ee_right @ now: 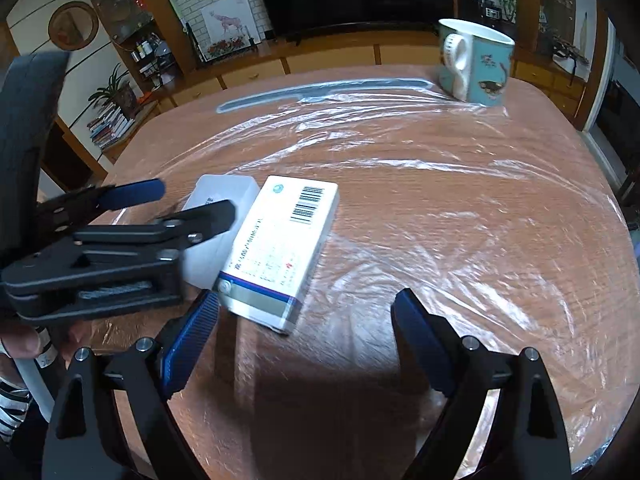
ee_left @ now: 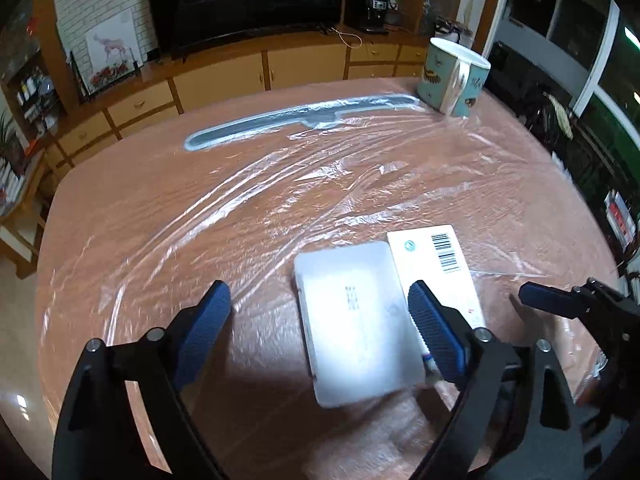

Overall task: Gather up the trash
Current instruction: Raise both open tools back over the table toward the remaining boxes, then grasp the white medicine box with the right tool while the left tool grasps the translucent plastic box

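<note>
Lower foreground of the left wrist view: the left gripper (ee_left: 320,320) stands spread, pinching nothing, with the white plastic case (ee_left: 356,320) lying flat between its fingers, long axis running away from the camera. Lower foreground of the right wrist view: the right gripper (ee_right: 304,340) is likewise spread and empty; the barcoded carton (ee_right: 280,248) lies just ahead and left of centre, long axis pointing up-right, its near end between the fingers. Case and carton lie side by side on the plastic-covered table (ee_right: 440,220). Each gripper is nearest its own item. Upper right: a patterned mug (ee_right: 476,60), contents not visible. No trash receptacle is visible.
</note>
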{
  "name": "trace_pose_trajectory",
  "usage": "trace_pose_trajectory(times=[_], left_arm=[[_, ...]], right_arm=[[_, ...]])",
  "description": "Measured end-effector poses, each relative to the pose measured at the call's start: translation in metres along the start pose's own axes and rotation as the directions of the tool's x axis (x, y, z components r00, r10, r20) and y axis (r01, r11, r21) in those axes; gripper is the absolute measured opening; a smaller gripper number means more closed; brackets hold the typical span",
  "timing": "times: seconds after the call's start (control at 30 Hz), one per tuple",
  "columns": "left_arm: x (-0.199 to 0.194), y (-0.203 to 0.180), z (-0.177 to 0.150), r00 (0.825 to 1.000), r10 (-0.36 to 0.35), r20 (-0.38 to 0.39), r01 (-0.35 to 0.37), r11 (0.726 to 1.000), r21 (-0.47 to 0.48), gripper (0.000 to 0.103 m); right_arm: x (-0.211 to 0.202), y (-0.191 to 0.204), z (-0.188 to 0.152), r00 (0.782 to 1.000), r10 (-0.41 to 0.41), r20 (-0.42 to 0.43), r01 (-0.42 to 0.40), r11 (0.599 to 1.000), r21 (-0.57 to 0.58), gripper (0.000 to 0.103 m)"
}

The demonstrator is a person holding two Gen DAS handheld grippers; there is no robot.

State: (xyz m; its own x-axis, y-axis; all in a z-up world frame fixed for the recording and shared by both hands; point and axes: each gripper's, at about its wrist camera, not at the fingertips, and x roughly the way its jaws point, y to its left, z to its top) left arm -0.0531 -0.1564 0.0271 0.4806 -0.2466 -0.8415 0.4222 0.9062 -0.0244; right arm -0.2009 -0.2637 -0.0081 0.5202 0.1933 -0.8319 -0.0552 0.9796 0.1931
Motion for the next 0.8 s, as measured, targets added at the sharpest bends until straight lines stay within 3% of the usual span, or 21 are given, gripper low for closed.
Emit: trace_pose_trajectory(times=[0.4, 0.57, 0.67, 0.8], left_arm=[[0.002, 0.043, 0.001, 0.999, 0.046, -0.001, -0.046, 0.998, -0.048, 0.091], [-0.002, 0.054, -0.005, 1.000, 0.028, 0.000, -0.028, 0.996, -0.081, 0.091], [-0.012, 0.058, -0.008, 0.999, -0.035, 0.035, 0.037, 0.997, -0.066, 0.091], [-0.024, 0.059, -0.014, 0.990, -0.136, 0.043, 0.135, 0.991, 0.027, 0.091]], right_arm=[[0.024, 0.027, 0.014, 0.999, -0.040, -0.026, 0.039, 0.998, -0.058, 0.088], [0.020, 0.028, 0.012, 0.999, -0.041, -0.029, 0.039, 0.997, -0.071, 0.088], [0.018, 0.027, 0.012, 0.999, -0.029, -0.029, 0.027, 0.997, -0.069, 0.088], [0.019, 0.026, 0.011, 0.999, -0.038, -0.029, 0.036, 0.997, -0.073, 0.088]])
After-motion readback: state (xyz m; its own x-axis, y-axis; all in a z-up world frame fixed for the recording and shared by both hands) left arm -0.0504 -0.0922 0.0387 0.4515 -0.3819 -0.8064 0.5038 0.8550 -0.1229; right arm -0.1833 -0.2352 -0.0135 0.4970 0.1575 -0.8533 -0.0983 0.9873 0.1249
